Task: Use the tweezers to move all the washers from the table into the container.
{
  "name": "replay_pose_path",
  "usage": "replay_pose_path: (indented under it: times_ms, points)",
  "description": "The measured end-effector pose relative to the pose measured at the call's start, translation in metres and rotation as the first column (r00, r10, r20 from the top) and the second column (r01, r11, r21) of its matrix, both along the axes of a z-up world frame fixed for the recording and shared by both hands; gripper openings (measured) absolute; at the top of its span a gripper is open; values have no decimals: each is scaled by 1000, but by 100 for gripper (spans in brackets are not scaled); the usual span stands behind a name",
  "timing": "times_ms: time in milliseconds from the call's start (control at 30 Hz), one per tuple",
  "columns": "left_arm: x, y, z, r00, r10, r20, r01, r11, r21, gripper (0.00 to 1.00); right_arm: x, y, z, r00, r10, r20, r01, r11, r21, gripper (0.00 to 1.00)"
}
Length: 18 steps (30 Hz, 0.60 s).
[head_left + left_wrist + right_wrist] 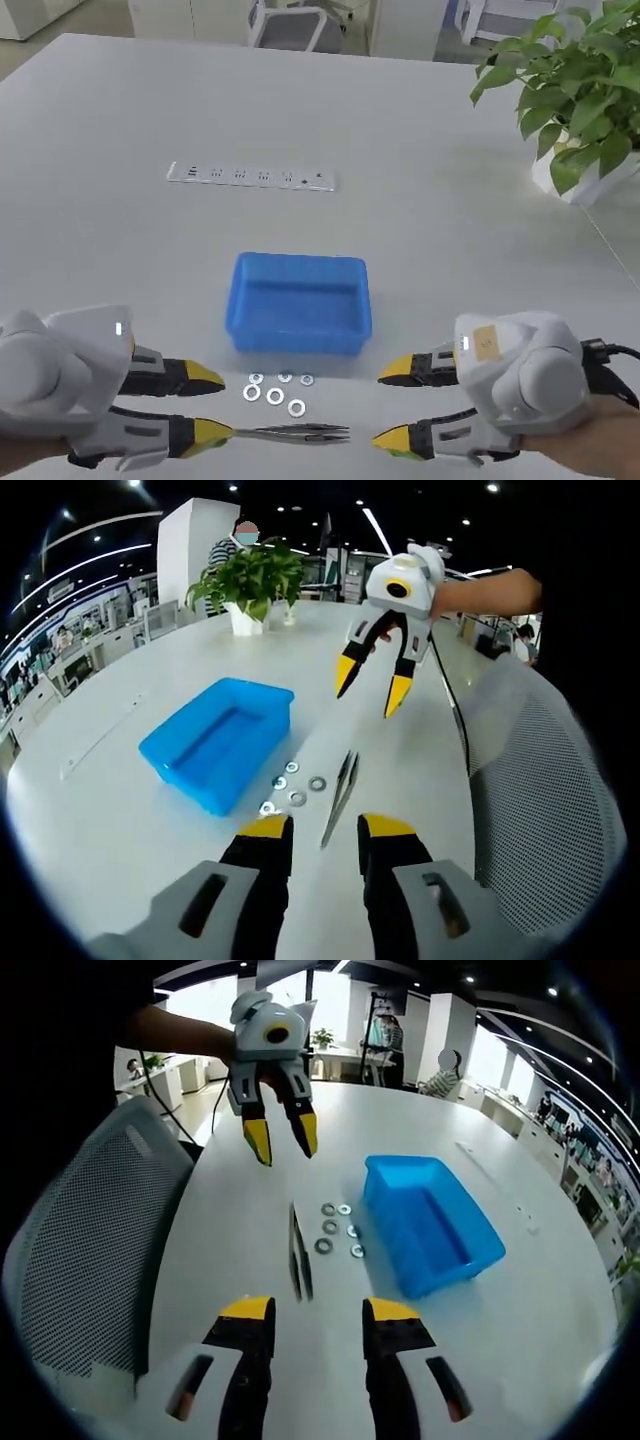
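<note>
**Q:** What does the figure show?

**A:** Head view. The blue container (300, 300) sits mid-table (120, 120). A cluster of washers (275, 390) lies loose on the table just off the container's 6 o'clock side, and none is seen inside it. The tweezers (295, 432) lie flat a little farther toward 6 o'clock, running from 9 to 3, with neither gripper touching them. The left gripper (226, 405) hangs at the washers' 8 o'clock and the right gripper (378, 408) at their 4 o'clock. Both have their jaws spread and hold nothing.

**Q:** Which step is in hand, and how is it done well?

**A:** Judging by the layout, the step is taking up the tweezers, since no washer can be moved before that. Their joined end appears to point to 9 o'clock, toward the left gripper, and the tips to 3 o'clock. The tool lies thin and flat, so one jaw should come down on each side of the two arms at about mid-length. The jaws should close only lightly, because a full squeeze would likely shut the tips and leave no gap to open over a washer. The free gripper can steady the joined end if the tool skids.

**Q:** What could go wrong?

**A:** The washers lie just beside the tweezers at their 12 o'clock side, so a low sweep could scatter them.
</note>
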State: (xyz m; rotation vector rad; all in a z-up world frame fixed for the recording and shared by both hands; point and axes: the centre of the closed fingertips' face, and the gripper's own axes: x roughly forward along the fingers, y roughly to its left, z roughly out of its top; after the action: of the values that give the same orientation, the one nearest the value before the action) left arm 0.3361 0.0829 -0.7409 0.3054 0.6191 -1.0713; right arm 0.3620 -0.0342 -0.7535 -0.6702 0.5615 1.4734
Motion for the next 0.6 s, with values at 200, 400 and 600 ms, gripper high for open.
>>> replay_pose_path:
  times_ms: [200, 400, 600]
  points:
    - [1, -2, -11, 999, -31, -10, 32, 999, 26, 25, -3, 8, -8, 999, 44, -10, -45, 999, -16, 31]
    - [2, 1, -27, 998, -54, -24, 55, 996, 67, 20, -7, 16, -16, 994, 107, 0, -107, 993, -47, 28]
    - [3, 1, -37, 996, -87, -24, 89, 991, 100, 14, -11, 26, -24, 990, 144, 1, -144, 987, -67, 24]
